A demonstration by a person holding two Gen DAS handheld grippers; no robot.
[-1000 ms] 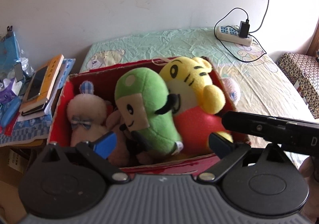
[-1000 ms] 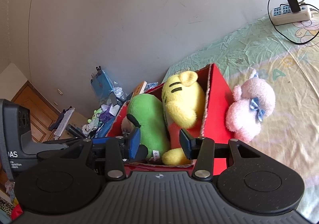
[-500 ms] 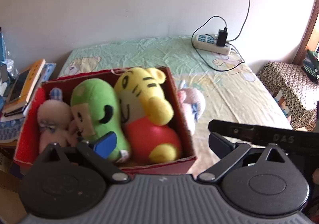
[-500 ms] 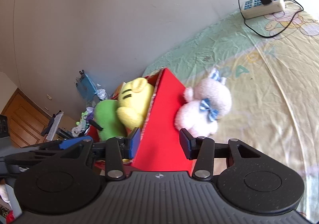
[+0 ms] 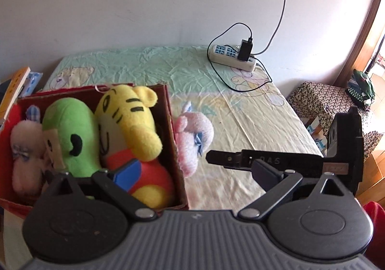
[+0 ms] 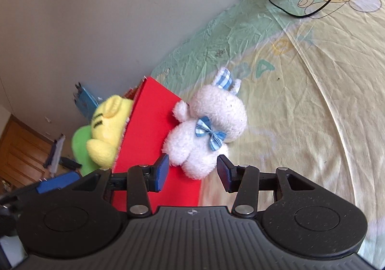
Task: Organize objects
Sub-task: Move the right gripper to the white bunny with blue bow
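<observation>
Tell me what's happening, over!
Both grippers open: left, right. Pink bunny on the bed, leaning against the red box, right fingers either side. Nothing blocking, over.

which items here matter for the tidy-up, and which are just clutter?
Job: red box; yellow tiger plush, green plush and pale plush inside it; pink-white bunny plush on the bed outside the box; right gripper, open near it.

Clutter: power strip, books, patterned stool.

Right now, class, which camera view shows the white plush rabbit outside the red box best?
The right wrist view: the white plush rabbit lies whole and close ahead of the open right gripper. The left wrist view shows it partly hidden behind the red box.
</observation>
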